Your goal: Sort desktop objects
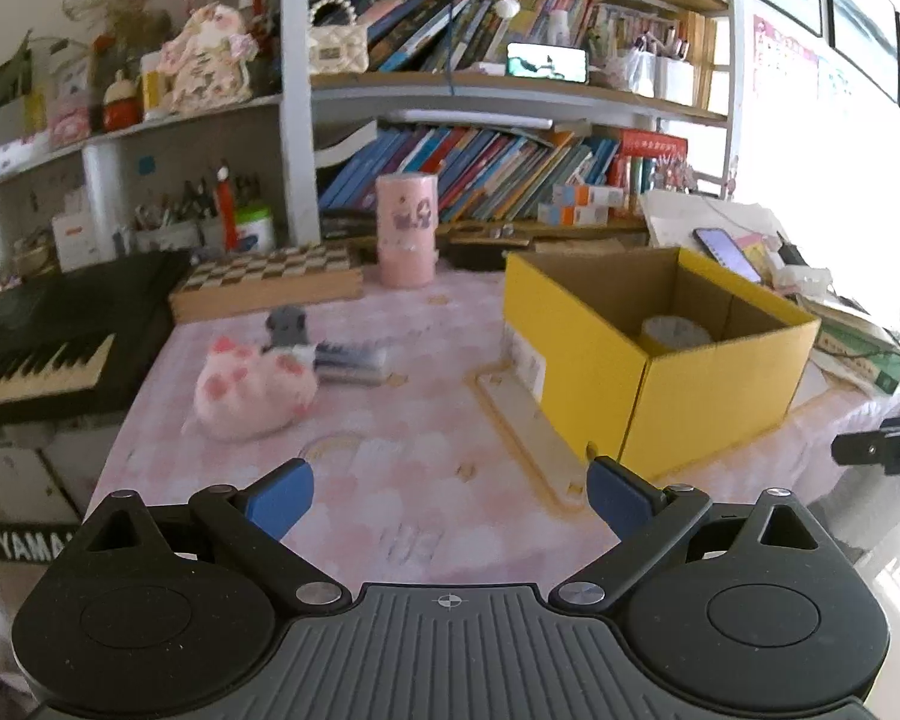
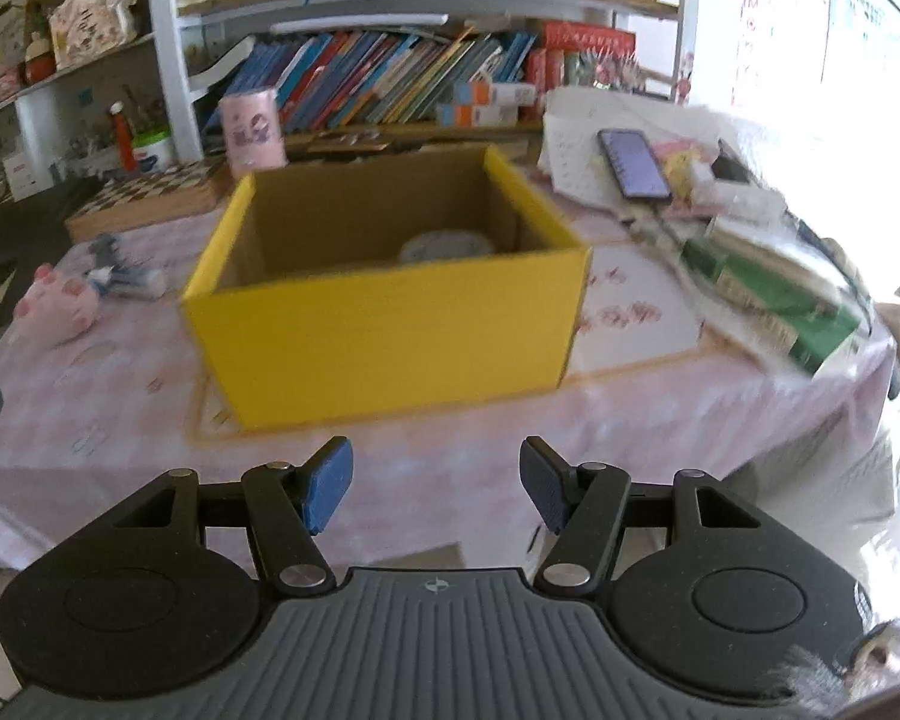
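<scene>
The pink-clothed tabletop (image 1: 426, 480) is carrying a yellow box (image 2: 390, 324), which is sitting at 12 o'clock from the right gripper (image 2: 435, 486) and at 2 o'clock from the left gripper (image 1: 450, 495). A pale round object (image 2: 447, 247) is lying inside the box. A pink plush toy (image 1: 252, 390) is resting at 11 o'clock in the left view, touching a dark blurred bundle (image 1: 348, 360). Both grippers are hovering with jaws spread apart, holding nothing.

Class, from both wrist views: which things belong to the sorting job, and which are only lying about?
Job: yellow box, round item inside it, pink plush, grey toy, both open grippers.
Lying about: keyboard, chessboard, phone, pink cylinder, shelf books.
</scene>
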A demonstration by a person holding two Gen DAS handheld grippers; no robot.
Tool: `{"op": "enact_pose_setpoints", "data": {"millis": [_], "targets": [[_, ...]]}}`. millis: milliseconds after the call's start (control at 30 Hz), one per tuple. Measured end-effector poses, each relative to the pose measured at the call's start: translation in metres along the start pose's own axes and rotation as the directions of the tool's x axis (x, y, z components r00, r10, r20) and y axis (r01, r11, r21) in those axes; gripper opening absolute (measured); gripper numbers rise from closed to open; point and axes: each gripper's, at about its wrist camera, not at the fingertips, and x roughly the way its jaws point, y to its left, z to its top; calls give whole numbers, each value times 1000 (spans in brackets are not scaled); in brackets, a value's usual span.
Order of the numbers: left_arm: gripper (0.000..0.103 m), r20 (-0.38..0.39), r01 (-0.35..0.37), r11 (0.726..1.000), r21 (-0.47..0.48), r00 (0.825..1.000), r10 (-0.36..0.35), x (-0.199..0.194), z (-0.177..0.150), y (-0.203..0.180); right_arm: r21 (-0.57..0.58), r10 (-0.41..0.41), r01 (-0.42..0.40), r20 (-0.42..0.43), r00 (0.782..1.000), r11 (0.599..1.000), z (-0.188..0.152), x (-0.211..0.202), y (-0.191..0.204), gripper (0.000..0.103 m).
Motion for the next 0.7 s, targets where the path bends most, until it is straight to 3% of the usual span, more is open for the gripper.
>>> {"op": "enact_pose_setpoints", "data": {"millis": [300,700], "targets": [[99,-31,-28,1000,13,999,28,-34,-32,19,-6,65,-65,-18,998,998,-43,-17,60,60],[99,-59,-78,997,-13,995,77,-60,-54,47,-95,169,-176,-75,983,980,-70,-24,132,60]]}}
